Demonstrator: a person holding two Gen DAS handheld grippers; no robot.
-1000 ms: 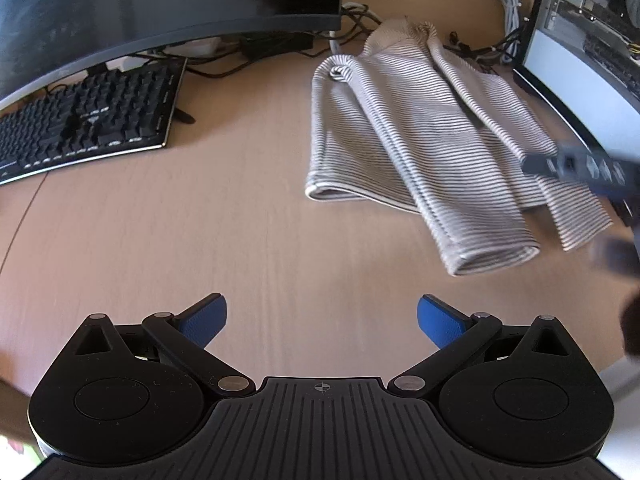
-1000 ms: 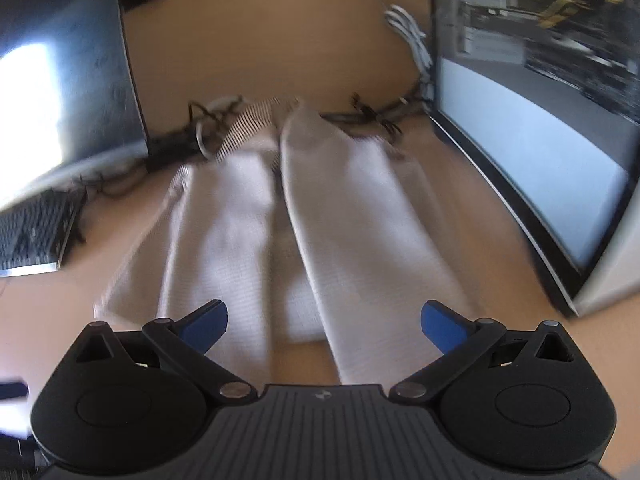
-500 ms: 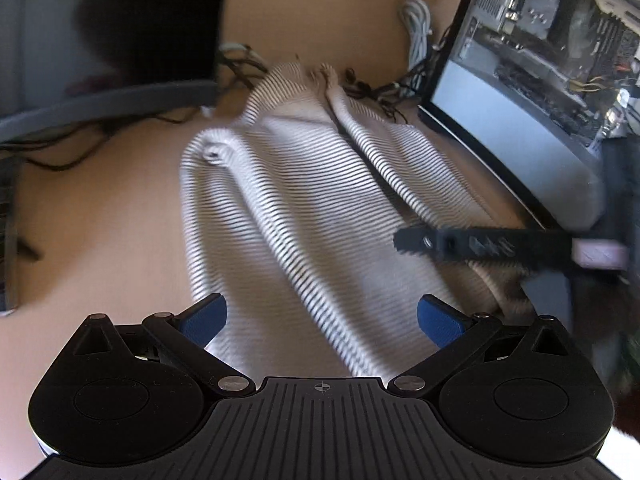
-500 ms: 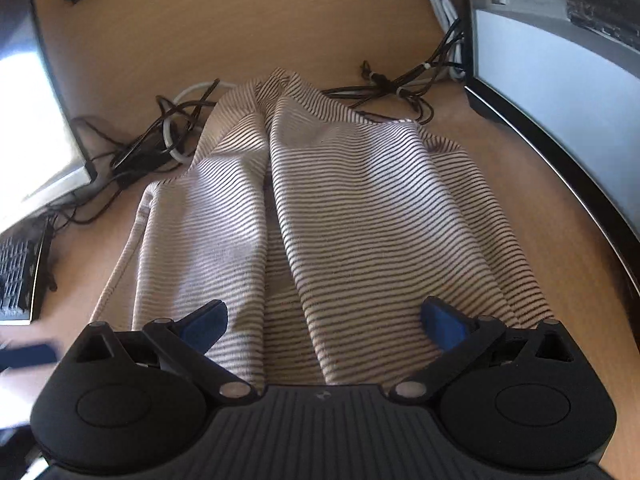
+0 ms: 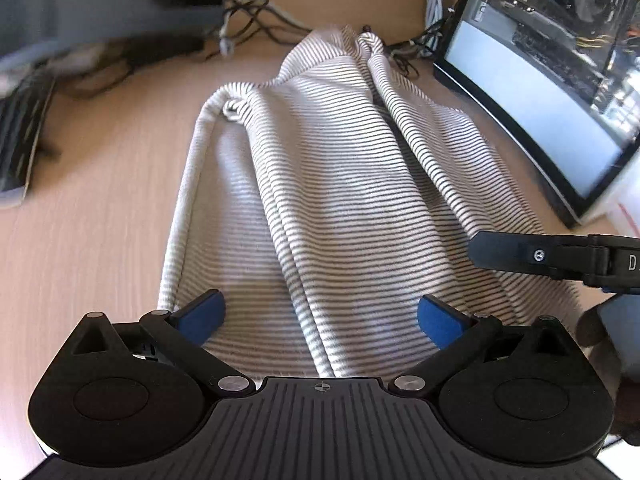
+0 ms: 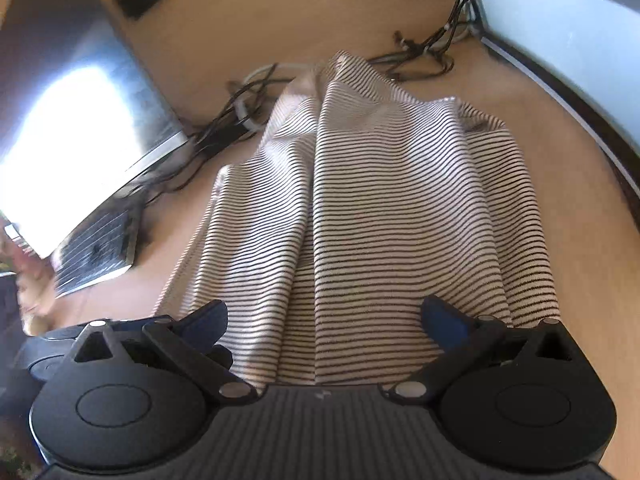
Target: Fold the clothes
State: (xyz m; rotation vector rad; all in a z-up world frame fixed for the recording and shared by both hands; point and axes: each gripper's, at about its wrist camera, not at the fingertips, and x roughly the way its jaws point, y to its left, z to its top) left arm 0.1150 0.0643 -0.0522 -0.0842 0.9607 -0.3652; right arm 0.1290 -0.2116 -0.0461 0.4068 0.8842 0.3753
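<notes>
A white garment with thin dark stripes (image 5: 332, 200) lies partly folded lengthwise on a wooden desk (image 5: 88, 208), with a ridge running down its middle. My left gripper (image 5: 320, 316) is open, its blue pads over the garment's near hem. My right gripper (image 6: 324, 320) is open too, over the near edge of the same garment (image 6: 384, 220). One black finger of the right gripper (image 5: 532, 256) reaches in from the right in the left wrist view. The left gripper's body (image 6: 52, 344) shows at the lower left of the right wrist view.
A PC case with a glass side (image 5: 540, 92) stands close to the garment's right edge. A monitor (image 6: 68, 148) and a keyboard (image 6: 96, 252) are to the left. Tangled cables (image 5: 248, 28) lie behind the garment's far end.
Both grippers have moved in from the bare desk to the garment's near edge and dropped lower over it. Both stayed open. The garment has not moved.
</notes>
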